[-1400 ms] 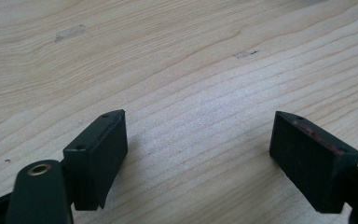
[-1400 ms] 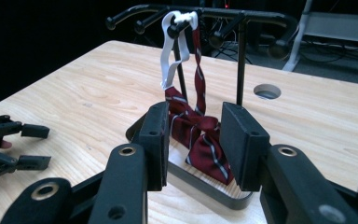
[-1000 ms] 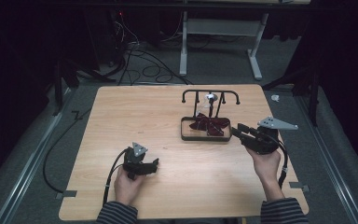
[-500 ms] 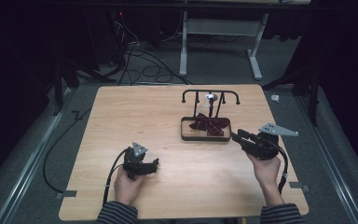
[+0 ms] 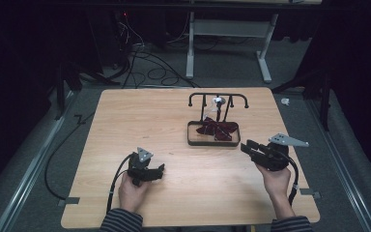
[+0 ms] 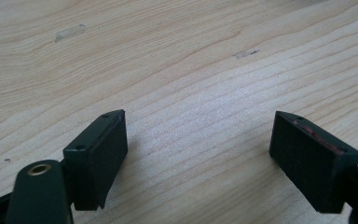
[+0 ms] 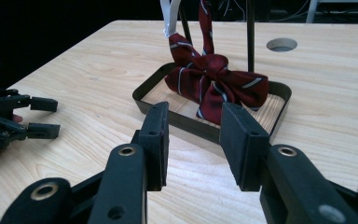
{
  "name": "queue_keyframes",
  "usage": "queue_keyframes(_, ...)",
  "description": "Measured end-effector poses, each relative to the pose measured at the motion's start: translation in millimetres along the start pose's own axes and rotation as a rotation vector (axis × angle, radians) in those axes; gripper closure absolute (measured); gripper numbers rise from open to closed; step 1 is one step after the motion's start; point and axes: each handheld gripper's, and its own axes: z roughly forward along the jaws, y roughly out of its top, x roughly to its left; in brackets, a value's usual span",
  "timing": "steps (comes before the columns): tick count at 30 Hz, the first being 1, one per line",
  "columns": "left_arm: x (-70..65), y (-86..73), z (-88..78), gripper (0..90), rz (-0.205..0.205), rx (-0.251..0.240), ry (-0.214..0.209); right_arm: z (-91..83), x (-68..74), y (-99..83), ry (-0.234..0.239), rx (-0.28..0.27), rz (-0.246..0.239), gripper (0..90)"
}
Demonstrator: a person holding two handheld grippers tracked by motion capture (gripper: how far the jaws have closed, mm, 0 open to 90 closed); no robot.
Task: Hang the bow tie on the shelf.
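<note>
Maroon striped cloth, tied as a bow tie (image 7: 213, 85), lies slumped in a shallow black metal tray (image 7: 279, 100) at the foot of a thin-rod stand (image 5: 217, 99) on the pale wood-grain bench (image 5: 125, 121). The right tool (image 7: 193, 135) is aimed at it from just short of the tray rim, jaws half-spread with nothing between them. A pinch at the knot is judged best, since the limp wings would slip. The left tool (image 6: 198, 154) rests wide and empty, well apart.
</note>
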Motion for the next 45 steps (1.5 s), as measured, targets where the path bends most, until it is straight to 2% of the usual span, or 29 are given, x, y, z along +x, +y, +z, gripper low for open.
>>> queue_keyframes(21, -0.1, 0.0, 0.1, 19.5, 0.000, 0.000, 0.000, 3.3, 1.0, -26.2, 0.024, 0.026, 0.054, 63.8)
queue_keyframes(27, -0.1, 0.0, 0.0, 19.5, 0.000, 0.000, 0.000, 7.8, 1.3, -38.1, 0.032, 0.033, 0.073, 63.7)
queue_keyframes(45, -0.1, 0.1, 0.1, 19.5, -0.001, 0.000, 0.001, 18.8, 3.4, -59.0, 0.042, 0.061, 0.103, 63.3)
